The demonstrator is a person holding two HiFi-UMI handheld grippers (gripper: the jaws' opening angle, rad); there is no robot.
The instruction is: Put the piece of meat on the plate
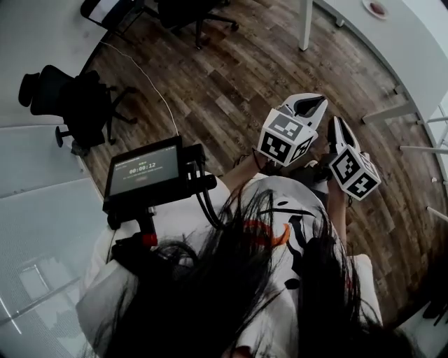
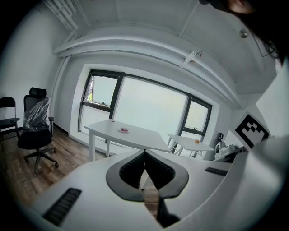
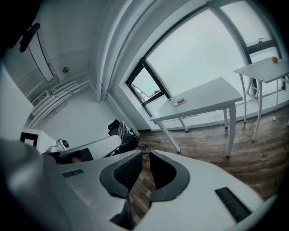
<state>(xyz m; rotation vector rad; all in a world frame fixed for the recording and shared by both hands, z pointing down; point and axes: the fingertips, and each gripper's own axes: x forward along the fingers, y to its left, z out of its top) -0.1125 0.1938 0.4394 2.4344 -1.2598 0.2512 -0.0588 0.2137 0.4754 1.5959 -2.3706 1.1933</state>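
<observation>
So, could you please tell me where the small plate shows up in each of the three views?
Head view: the plate is at the top edge, right of centre.
Left gripper view: the plate is small and far off, left of centre, above the jaws.
Right gripper view: the plate is right of centre, just above mid-height.
Shared landmark: the white table it rests on, seen in all three.
</observation>
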